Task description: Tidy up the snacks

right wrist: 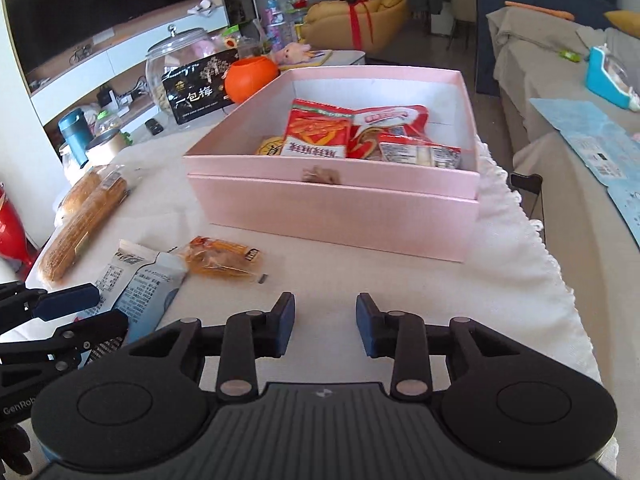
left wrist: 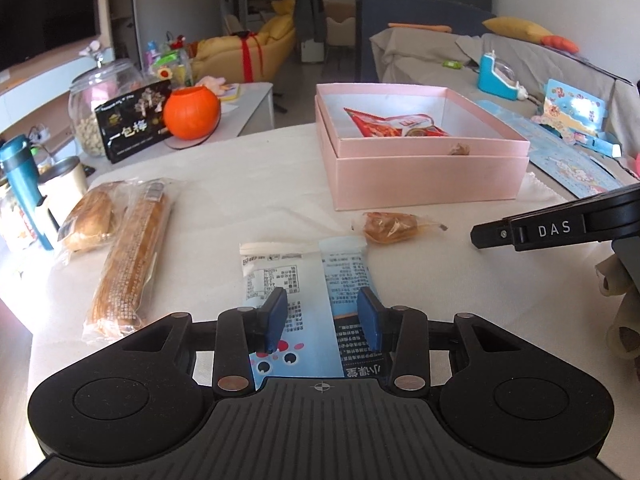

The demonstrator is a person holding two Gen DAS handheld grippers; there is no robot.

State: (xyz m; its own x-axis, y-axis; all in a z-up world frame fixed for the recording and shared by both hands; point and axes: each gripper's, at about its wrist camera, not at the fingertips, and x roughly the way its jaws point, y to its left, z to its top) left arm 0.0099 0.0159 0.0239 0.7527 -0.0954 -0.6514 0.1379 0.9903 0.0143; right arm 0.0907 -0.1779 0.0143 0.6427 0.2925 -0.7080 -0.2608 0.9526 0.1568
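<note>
A pink box [left wrist: 424, 184] [right wrist: 332, 216] stands on the white cloth and holds several red snack packets [right wrist: 320, 128]. A blue-and-white snack packet [left wrist: 308, 280] [right wrist: 140, 284] lies flat on the cloth. My left gripper [left wrist: 322, 320] is open, its blue pads on either side of that packet, just above it. A small orange snack pouch [left wrist: 390, 226] [right wrist: 222, 260] lies in front of the box. Two wrapped bread loaves [left wrist: 128, 252] [right wrist: 80, 216] lie at the left. My right gripper [right wrist: 325, 326] is open and empty over bare cloth in front of the box; one finger shows in the left wrist view [left wrist: 552, 230].
A glass jar [left wrist: 104, 100], a black packet [left wrist: 132, 120], an orange pumpkin pot [left wrist: 192, 112] and a teal flask [left wrist: 20, 176] stand on a side table at the left. A sofa with toys [left wrist: 520, 80] lies beyond the table's right edge.
</note>
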